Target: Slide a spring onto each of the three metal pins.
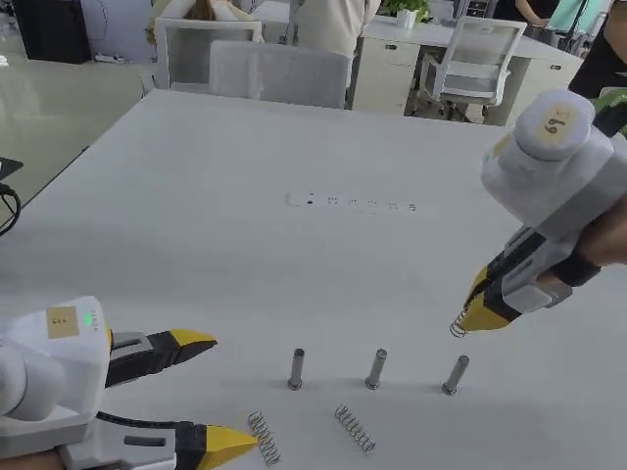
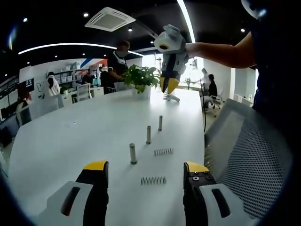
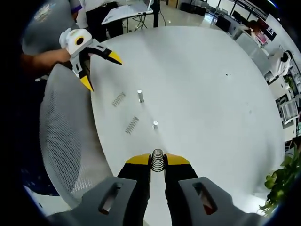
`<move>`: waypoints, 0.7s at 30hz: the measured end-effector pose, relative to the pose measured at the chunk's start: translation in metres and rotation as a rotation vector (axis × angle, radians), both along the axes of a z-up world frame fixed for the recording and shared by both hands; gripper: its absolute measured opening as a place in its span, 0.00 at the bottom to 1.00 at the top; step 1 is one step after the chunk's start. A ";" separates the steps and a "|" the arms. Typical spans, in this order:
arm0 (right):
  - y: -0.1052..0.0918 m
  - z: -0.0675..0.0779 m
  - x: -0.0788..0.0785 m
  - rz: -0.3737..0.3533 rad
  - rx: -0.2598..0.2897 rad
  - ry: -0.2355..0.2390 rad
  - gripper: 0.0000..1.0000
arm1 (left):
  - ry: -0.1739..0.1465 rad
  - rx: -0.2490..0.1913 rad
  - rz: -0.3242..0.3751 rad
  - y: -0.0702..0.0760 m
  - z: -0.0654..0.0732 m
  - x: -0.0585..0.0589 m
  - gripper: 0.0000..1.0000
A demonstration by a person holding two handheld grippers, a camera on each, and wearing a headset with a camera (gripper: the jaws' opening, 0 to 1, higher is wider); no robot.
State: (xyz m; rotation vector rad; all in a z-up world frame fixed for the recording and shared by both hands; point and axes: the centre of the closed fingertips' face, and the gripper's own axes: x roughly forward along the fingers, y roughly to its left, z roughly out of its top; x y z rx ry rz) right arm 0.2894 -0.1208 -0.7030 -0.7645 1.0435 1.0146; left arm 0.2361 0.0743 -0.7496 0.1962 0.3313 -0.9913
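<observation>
Three short metal pins stand upright in a row on the white table: left pin [image 1: 296, 369], middle pin [image 1: 376, 369], right pin [image 1: 456, 375]. Two loose springs lie in front of them, one spring [image 1: 263, 437] at the left and another spring [image 1: 355, 428] nearer the middle. My right gripper [image 1: 468, 319] hovers just above the right pin, shut on a third spring [image 3: 157, 160] that sticks out of its yellow tips. My left gripper [image 1: 214, 392] rests low at the front left, open, with nothing between its tips, close to the left spring [image 2: 154, 180].
A power strip inset [image 1: 353, 204] sits in the table's middle. Office chairs [image 1: 279, 73] stand at the far edge. A mesh chair back [image 2: 244, 155] is beside the near table edge. People stand in the background.
</observation>
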 end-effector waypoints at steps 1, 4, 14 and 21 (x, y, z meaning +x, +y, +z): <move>-0.002 -0.001 0.001 -0.005 -0.003 0.002 0.08 | -0.001 0.005 0.000 0.000 -0.001 0.000 0.61; -0.009 -0.006 0.007 -0.014 -0.030 0.002 0.08 | -0.002 0.009 0.003 0.001 -0.001 0.000 0.62; -0.021 -0.032 0.016 -0.042 -0.069 0.046 0.08 | -0.006 0.014 0.012 0.005 0.000 0.002 0.63; -0.028 -0.045 0.019 -0.059 -0.088 0.066 0.08 | -0.007 0.011 0.010 0.005 0.001 0.003 0.63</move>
